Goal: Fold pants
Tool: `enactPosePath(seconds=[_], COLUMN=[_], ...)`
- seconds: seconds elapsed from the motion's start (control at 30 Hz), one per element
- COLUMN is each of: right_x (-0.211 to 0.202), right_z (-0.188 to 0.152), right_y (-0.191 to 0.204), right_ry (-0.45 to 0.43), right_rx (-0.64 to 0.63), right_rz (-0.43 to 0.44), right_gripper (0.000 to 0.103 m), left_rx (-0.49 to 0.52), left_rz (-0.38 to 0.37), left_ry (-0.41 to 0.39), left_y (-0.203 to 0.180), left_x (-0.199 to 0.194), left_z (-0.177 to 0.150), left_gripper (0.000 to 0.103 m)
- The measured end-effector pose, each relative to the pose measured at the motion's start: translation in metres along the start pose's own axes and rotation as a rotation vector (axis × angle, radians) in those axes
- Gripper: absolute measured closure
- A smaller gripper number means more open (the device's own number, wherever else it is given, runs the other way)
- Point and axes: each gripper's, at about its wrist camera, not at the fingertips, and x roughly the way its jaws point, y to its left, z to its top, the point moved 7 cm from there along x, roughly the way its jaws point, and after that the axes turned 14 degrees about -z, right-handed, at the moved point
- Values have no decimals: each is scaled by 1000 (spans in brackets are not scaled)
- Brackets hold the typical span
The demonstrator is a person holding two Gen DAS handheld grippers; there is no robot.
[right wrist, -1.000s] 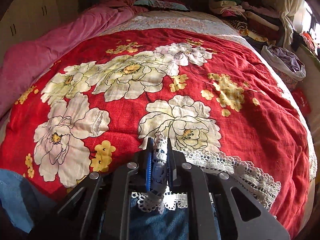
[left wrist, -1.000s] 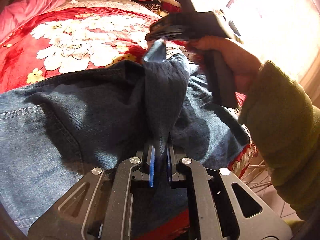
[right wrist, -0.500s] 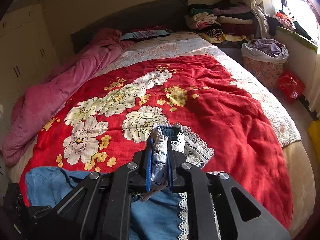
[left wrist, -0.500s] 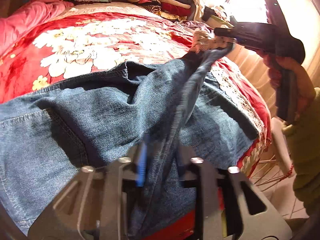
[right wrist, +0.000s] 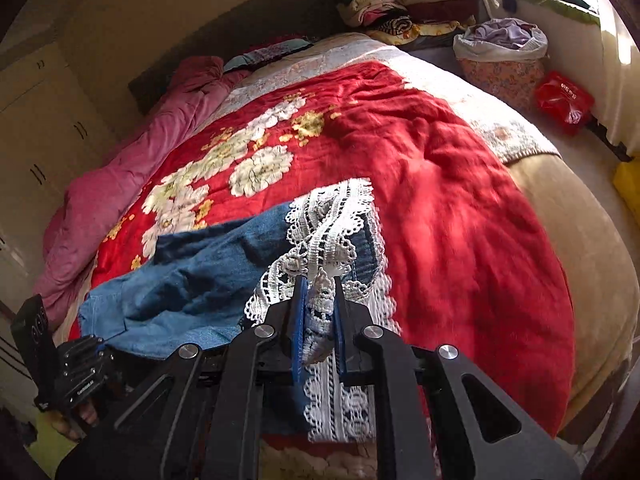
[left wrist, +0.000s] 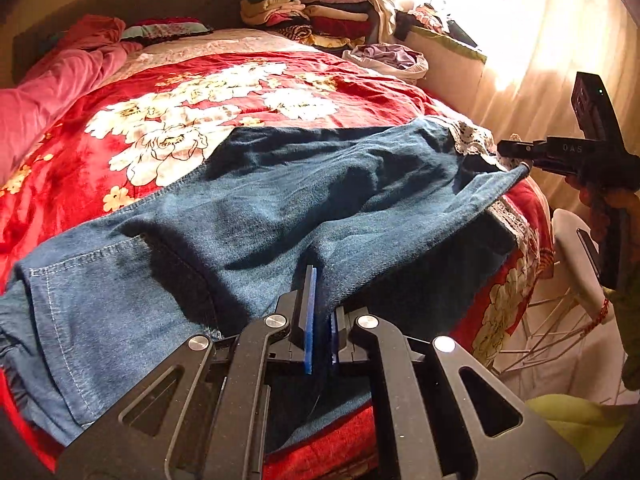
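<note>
Pulled apart since a second ago, both tongs, left (left wrist: 320, 316) and right (right wrist: 318, 320), clamp the jeans (left wrist: 280, 208) stretched over the bed (left wrist: 168, 92); the thin lace hem (right wrist: 332, 220) could slip free under tension.

We see a bed (left wrist: 400, 64) covered by a red floral blanket (left wrist: 192, 120), and we take that blanket as our landmark. On its near part lie the blue jeans (left wrist: 248, 216), their lace-trimmed hem (right wrist: 332, 220) toward the blanket's right edge. Along the blanket's left side we see a bunched pink quilt (left wrist: 52, 80). Beyond its far edge a pale patterned sheet (right wrist: 320, 60) shows, with a pillow (left wrist: 164, 29) at the head.
</note>
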Motion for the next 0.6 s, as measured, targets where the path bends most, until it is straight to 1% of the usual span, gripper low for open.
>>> enactPosePath(seconds=[0.17,0.27,0.33,0.47,0.5,0.57,0.6], right_x=[11,10,11,13,13,12,10], right_z=[-30,-40,-48,-57,-58,-59,-58], right_y=[-15,-22,-26,-32,-32,-32,-30], right_ry=[67,85,108,136,137,127,118], right_rx=[37,42,49,89,89,59,35], right_rz=[21,25,30,46,41,16,9], right_gripper=[89,81,73,65,65,85,92], left_rx=[8,16,28,51,52,59,64], left_rz=[19,30,40,69,71,79,80], left_ry=[31,39,46,61,62,66,67], left_y=[0,-3,-5,-8,-9,-10,-11], left_x=[6,6,7,9,9,8,8], left_z=[-11,-14,-16,-20,-20,-22,-23], left_gripper=[102,102,102,102,102,102,102])
